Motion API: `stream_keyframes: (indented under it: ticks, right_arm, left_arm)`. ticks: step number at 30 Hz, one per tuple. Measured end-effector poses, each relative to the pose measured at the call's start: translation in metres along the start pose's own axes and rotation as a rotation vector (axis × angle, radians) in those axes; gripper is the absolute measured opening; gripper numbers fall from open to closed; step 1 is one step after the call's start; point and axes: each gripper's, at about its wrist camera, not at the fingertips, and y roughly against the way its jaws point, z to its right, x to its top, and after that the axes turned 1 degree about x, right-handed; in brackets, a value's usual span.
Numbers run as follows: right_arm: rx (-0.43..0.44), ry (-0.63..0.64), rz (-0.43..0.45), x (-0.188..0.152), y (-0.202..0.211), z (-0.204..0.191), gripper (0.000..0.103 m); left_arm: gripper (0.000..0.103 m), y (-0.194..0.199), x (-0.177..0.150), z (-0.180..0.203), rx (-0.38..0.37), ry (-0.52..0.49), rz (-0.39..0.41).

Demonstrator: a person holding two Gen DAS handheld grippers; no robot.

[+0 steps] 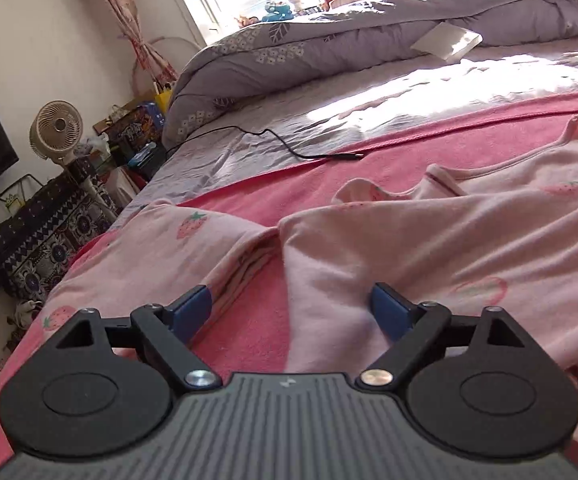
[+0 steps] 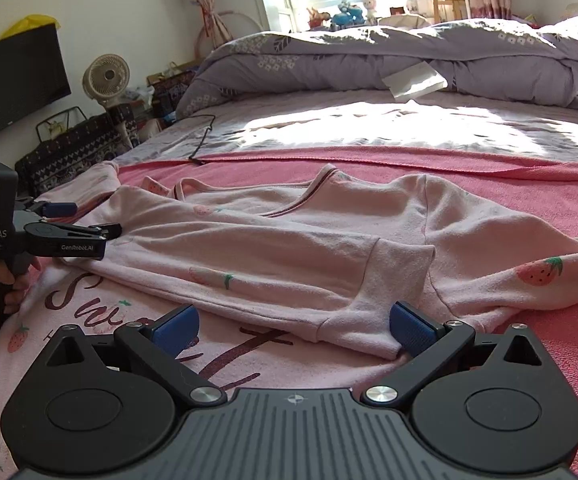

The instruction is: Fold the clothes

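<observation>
here we see the pale pink strawberry top (image 2: 289,240) rumpled on the pink blanket (image 2: 529,184), half-folded; left gripper (image 1: 291,312) and right gripper (image 2: 294,326) both spread, empty.

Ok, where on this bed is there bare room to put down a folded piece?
The sunlit sheet between the pink blanket's far edge and the grey duvet is bare, apart from a black cable at its left. The blanket's right side is bare too. The near middle is crowded: the pink strawberry garment spreads there.
</observation>
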Motion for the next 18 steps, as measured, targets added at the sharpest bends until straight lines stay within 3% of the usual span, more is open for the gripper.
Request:
stream_keyframes:
  ticks: [5,7,10,14,18]
  right_arm:
    - [0.02,-0.028,0.011,0.0,0.001,0.004,0.103]
    - [0.03,-0.042,0.016,0.0,0.002,0.006,0.103]
    - [0.036,-0.053,0.02,0.0,0.002,0.007,0.103]
    - [0.036,-0.054,0.021,0.0,0.002,0.006,0.103]
    - [0.036,-0.055,0.021,0.0,0.002,0.006,0.103]
  left_arm:
    - [0.09,-0.006,-0.016,-0.017,0.213,-0.096,-0.024]
    - [0.085,-0.002,-0.014,-0.029,0.232,-0.031,-0.03]
    - [0.082,0.02,-0.011,-0.025,0.288,-0.034,0.049]
    - [0.083,0.062,0.003,-0.008,0.137,-0.033,0.158]
    - [0.084,0.079,0.013,0.009,-0.084,-0.001,0.146]
